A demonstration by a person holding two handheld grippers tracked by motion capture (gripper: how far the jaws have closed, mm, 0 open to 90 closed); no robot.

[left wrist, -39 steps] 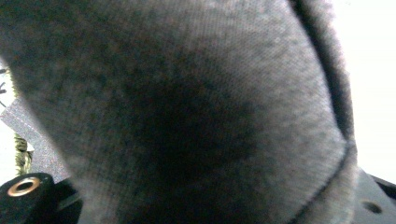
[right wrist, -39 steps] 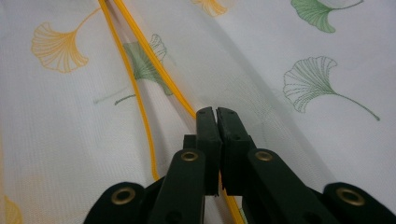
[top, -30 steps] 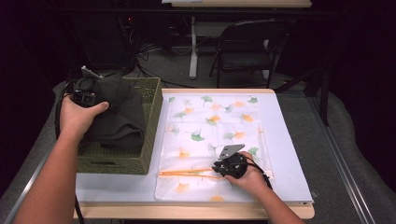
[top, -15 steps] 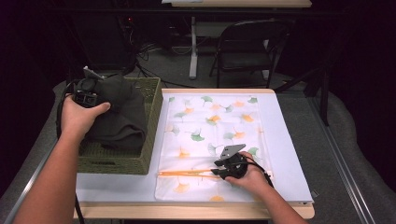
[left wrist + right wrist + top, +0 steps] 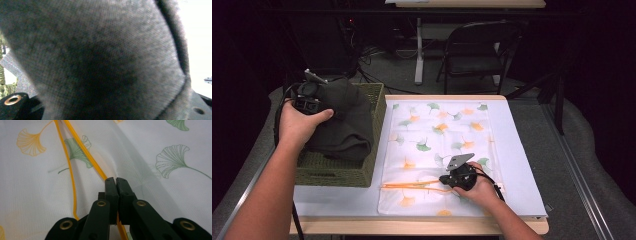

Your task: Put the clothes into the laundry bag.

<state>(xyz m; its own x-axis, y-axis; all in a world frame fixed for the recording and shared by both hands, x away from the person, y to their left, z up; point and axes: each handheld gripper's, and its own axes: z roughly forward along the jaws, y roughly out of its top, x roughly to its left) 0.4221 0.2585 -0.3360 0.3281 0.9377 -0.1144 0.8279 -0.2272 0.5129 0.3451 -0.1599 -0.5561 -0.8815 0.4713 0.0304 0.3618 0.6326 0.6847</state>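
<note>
- In the high view the left hand-held gripper [image 5: 309, 92] is raised over a woven basket [image 5: 337, 167] at the left end of the surface [image 5: 517, 150], with a dark grey garment [image 5: 344, 122] bunched against it and draping down into the basket.
- The left gripper view looks straight into the garment [image 5: 100, 62]: close knitted grey cloth with a seamed edge running down the right side, lying between the black jaw bases at the bottom corners.
- That close view gives the weave and the seam; the high view gives where the garment sits, half in the basket and half lifted.
- The left jaws stand partly apart with the cloth bunched between them. The pads are hidden by the fabric, so I cannot tell whether they press on it.
- The right hand-held gripper [image 5: 459, 175] rests low on a white mesh bag [image 5: 437, 140] printed with green and orange ginkgo leaves, spread flat over the middle of the surface beside the basket.
- In the high view an orange zipper [image 5: 412, 186] runs across the near part of the bag, leftward from the right hand-held gripper.
- The right gripper view shows what the high view cannot: the right hand-held gripper [image 5: 116, 180] has just closed, its two black jaws pressed together on the orange zipper [image 5: 85, 151] edge, with mesh [image 5: 150, 160] puckered around the tips.
- In that view the zipper's two orange sides part into a narrow V away from the jaws.
</note>
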